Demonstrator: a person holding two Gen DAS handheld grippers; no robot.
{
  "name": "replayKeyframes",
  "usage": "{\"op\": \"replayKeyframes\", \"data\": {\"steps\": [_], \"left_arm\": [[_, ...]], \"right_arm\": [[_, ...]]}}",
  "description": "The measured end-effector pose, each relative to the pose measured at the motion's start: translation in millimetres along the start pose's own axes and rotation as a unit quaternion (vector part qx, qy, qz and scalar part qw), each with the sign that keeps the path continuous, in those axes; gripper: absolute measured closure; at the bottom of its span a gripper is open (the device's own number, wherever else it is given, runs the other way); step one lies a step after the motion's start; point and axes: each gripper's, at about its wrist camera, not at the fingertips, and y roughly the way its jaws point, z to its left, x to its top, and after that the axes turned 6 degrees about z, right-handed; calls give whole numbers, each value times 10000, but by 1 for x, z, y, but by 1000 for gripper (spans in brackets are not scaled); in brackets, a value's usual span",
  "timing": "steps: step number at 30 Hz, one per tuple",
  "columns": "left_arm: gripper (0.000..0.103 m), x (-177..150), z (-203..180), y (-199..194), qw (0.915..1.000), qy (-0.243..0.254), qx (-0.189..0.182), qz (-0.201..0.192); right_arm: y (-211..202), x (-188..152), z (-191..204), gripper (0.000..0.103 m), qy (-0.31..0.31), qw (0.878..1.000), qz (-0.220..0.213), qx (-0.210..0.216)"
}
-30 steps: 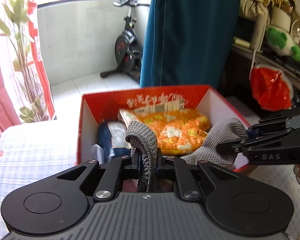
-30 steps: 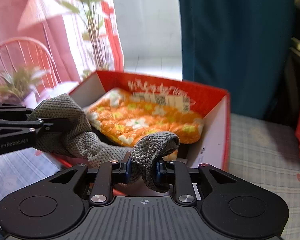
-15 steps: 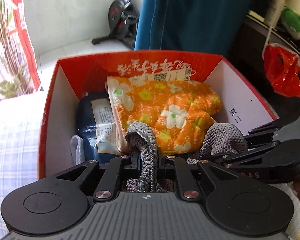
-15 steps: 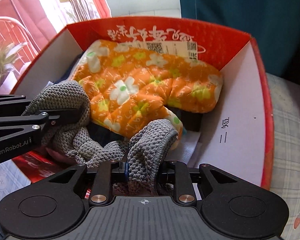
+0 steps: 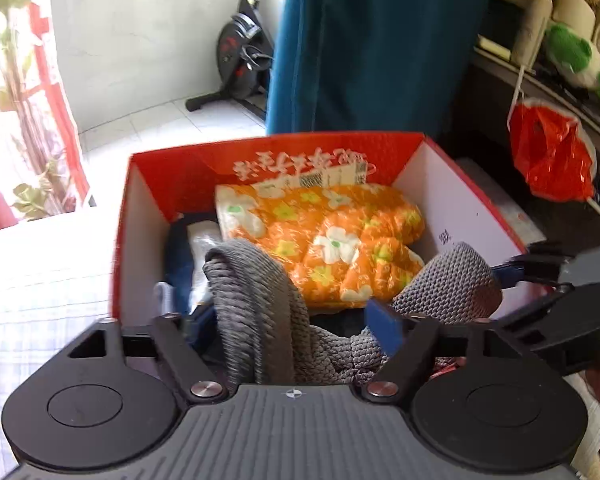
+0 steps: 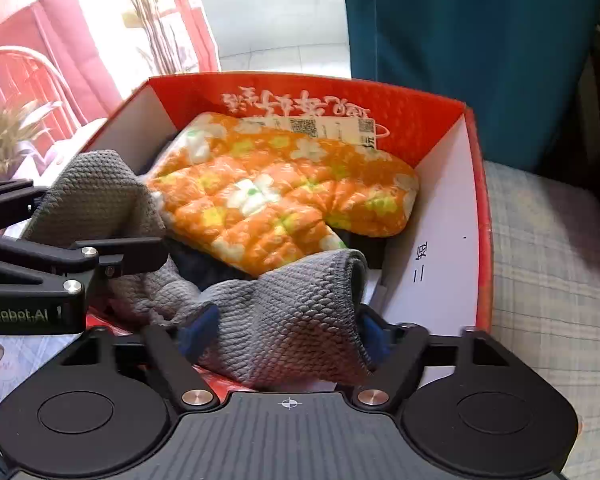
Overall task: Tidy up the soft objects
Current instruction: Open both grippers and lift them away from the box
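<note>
A grey knitted cloth (image 5: 260,312) (image 6: 284,312) lies over the near edge of the red cardboard box (image 5: 472,200) (image 6: 476,184). Both grippers stand open around its two ends. My left gripper (image 5: 288,320) has its fingers spread either side of one fold. My right gripper (image 6: 284,328) is open around the other fold and shows at the right of the left wrist view (image 5: 540,280). An orange flowered padded item (image 5: 328,240) (image 6: 284,192) fills the box, over a dark blue packet (image 5: 180,256).
The box stands on a pale checked surface (image 6: 548,264). A teal curtain (image 5: 372,40) hangs behind it. An exercise bike (image 5: 240,56) stands at the back left. A red plastic bag (image 5: 548,156) hangs from a shelf on the right. Pink chairs and plants (image 6: 28,112) are at the left.
Both grippers were shut on the grey cloth and brought it down over the box. Now both have opened and the cloth rests loose on the box's near edge.
</note>
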Motion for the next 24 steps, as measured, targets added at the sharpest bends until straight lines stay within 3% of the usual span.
{"op": "replayKeyframes", "data": {"steps": [2, 10, 14, 17, 21, 24], "left_arm": [[8, -4, 1, -12, 9999, -45, 41, -134], [3, -30, -3, -51, 9988, 68, 325, -353], [2, -46, -3, -62, 9986, 84, 363, -389], [2, -63, 4, -70, 9990, -121, 190, -384], [3, -84, 18, -75, 9989, -323, 50, -328], [12, -96, 29, -74, 9986, -438, 16, -311]], "right_arm": [[-11, -5, 5, 1, 46, 9998, -165, -103], [-45, -26, 11, 0, -25, 9981, -550, -287], [-52, -49, 22, 0, -363, 9965, -599, -445], [-59, -68, 39, 1, -974, 9891, -874, -670], [-61, -90, 53, 1, -1400, 9840, -969, -523], [-56, -101, 59, 2, -1497, 9839, -909, -355]]}}
